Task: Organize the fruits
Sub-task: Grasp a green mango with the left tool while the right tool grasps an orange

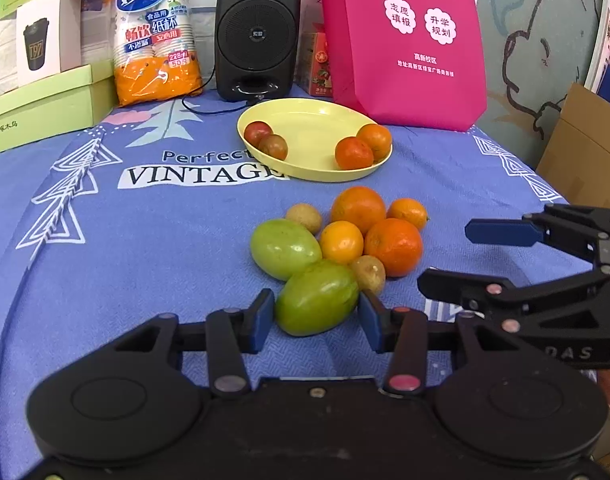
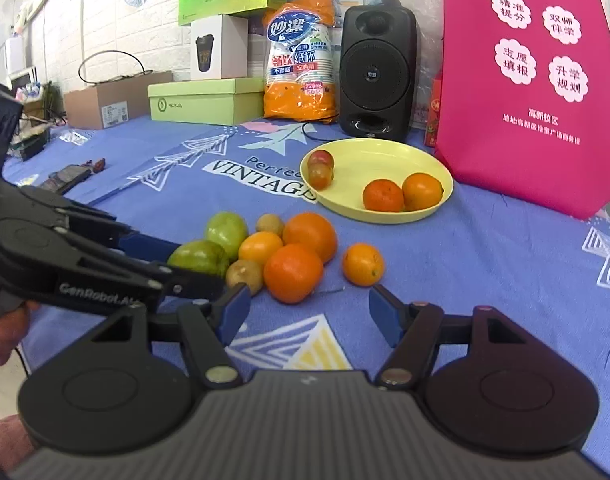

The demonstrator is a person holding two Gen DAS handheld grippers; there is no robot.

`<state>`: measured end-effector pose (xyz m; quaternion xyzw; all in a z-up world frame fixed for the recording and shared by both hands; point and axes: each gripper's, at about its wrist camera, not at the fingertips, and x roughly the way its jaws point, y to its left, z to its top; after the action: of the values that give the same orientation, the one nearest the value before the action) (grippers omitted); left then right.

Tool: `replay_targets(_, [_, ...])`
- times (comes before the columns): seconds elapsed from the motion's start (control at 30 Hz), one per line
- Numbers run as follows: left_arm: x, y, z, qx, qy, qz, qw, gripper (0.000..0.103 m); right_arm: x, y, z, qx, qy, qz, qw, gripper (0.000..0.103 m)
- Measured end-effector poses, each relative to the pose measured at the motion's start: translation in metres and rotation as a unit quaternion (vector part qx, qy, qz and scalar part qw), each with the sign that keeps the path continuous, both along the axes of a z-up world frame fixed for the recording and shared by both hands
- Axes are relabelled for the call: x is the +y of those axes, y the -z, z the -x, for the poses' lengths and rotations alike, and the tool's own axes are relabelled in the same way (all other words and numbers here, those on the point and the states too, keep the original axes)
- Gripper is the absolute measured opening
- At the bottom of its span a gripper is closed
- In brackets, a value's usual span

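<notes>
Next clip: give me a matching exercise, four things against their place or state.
1 near green oval fruit
2 two small reddish round fruits
3 black speaker
4 right gripper

a open, empty
b on yellow round plate
c between fingers of the left gripper
d beside pink fabric bag

Pairs: 1-c, 2-b, 3-d, 4-a

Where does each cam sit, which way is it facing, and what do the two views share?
Left wrist: on the left gripper, looking down-forward; fingers straddle the near green fruit; right gripper at right.
Right wrist: on the right gripper, open over bare blue cloth near the large orange; left gripper and a hand at left.
Shared: fruit pile, yellow plate, speaker, pink bag.
</notes>
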<state>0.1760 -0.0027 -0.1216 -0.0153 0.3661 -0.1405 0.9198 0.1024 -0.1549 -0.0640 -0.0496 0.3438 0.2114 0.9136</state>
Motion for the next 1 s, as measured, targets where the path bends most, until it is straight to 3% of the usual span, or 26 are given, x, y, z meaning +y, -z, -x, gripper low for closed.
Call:
replay_targets(0.1, [0.003,0.000,0.001,0.000,-0.004,0.001,1.0000,0.045,0.004,0.001,-0.004,0.000,0.002,0.006,1.000,0.064])
replay_targets(0.23, [0.008,0.000,0.001,0.002,-0.010,0.004,0.9999,0.045,0.007,0.005,-0.009,0.007,-0.002,0.001,1.000,0.052])
replay_targets(0.9, [0.010,0.002,-0.001,0.005,-0.026,0.008,0.9996,0.045,0.028,0.025,-0.038,0.035,-0.017,-0.004,0.999,0.050])
replay_targets(1.0, [0.009,0.005,-0.004,0.009,-0.024,0.012,0.9996,0.045,0.027,0.024,-0.037,0.032,-0.016,-0.003,0.999,0.043])
